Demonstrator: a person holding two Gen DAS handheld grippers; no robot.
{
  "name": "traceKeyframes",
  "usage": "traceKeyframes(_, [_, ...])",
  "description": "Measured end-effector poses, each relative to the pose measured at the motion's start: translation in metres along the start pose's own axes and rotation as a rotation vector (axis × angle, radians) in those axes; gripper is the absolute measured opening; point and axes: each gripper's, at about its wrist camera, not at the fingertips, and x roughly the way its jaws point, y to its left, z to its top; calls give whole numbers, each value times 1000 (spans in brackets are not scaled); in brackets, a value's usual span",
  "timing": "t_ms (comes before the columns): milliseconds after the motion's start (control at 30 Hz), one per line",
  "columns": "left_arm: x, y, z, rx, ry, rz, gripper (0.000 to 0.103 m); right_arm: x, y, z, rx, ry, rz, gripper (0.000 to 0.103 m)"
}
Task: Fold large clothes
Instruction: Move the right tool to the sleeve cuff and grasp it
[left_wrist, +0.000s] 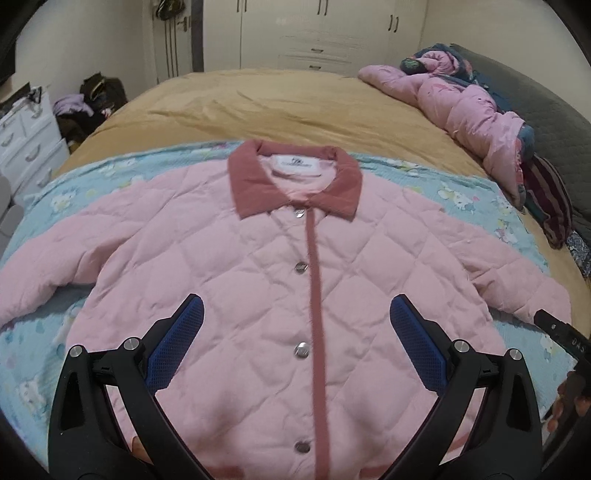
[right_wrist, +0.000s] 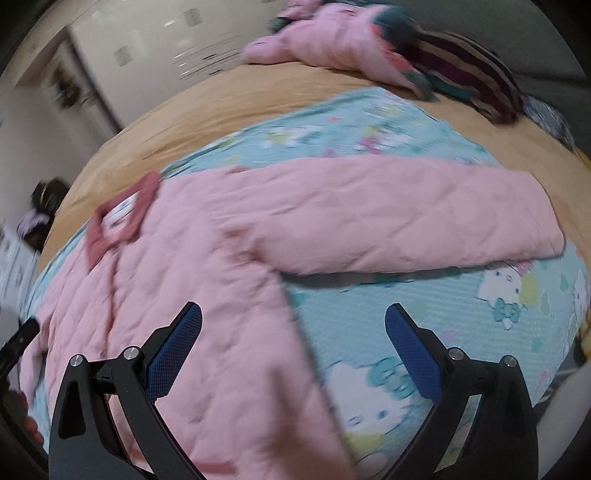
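Note:
A pink quilted jacket (left_wrist: 258, 258) with a dark pink collar (left_wrist: 295, 177) lies flat and face up on a light blue cartoon blanket (left_wrist: 92, 184), buttoned, both sleeves spread out. My left gripper (left_wrist: 295, 317) hangs open above the jacket's lower front, its blue pads on either side of the placket. In the right wrist view the jacket (right_wrist: 177, 295) fills the left side and its right sleeve (right_wrist: 406, 221) stretches across the blanket (right_wrist: 424, 332). My right gripper (right_wrist: 293, 321) is open over the jacket's right side edge, holding nothing. This view is blurred.
A tan bed cover (left_wrist: 258, 99) lies under the blanket. A bundled pink quilt (left_wrist: 461, 107) and striped fabric (left_wrist: 550, 199) sit along the grey headboard at the right. White drawers (left_wrist: 26, 140) and a heap of clothes (left_wrist: 88, 103) stand at the left; wardrobes (left_wrist: 314, 33) behind.

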Motion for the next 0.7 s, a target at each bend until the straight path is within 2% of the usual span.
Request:
traceKeyframes(133, [10, -14, 7, 21, -7, -19, 95, 12, -43, 8, 88, -4, -61, 99])
traceKeyframes(333, [24, -30, 16, 52, -17, -9, 95, 31, -105, 10, 262, 14, -94, 99])
traceKeyframes(700, [52, -40, 27, 61, 6, -14, 95, 58, -190, 12, 544, -8, -74, 99])
